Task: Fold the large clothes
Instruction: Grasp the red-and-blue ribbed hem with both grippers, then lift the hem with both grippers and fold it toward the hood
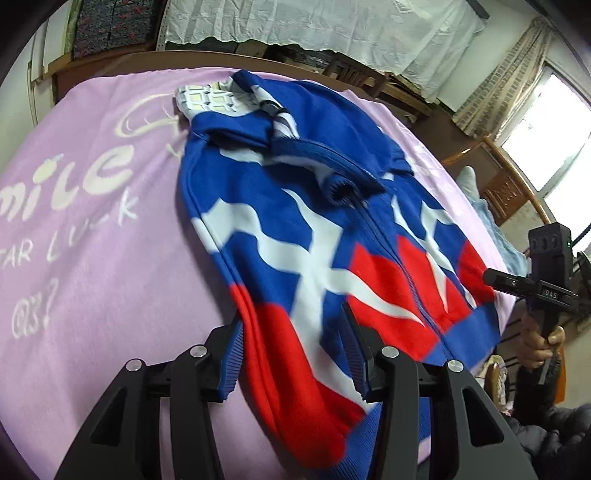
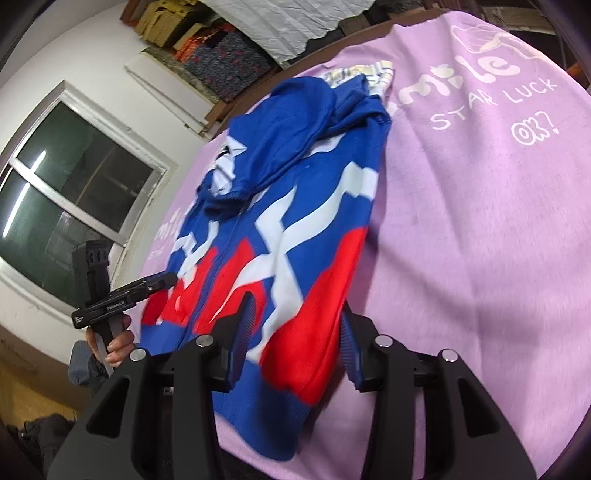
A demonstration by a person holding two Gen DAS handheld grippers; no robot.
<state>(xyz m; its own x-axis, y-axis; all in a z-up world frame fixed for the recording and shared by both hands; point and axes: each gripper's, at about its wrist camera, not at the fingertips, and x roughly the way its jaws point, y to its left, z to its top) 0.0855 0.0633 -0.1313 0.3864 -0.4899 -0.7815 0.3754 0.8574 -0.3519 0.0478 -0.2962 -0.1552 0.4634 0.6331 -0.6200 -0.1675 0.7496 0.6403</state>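
A lilac blanket printed with white lettering covers the work surface, with a window and draped white cloth behind. On it lies a blue, white and red zip-front jacket, hem toward the cameras and a sleeve folded across its chest. The left gripper hangs over the hem's left portion, jaws wide apart and gripping nothing; the right gripper likewise straddles the red hem area at the opposite corner, spread wide and empty.
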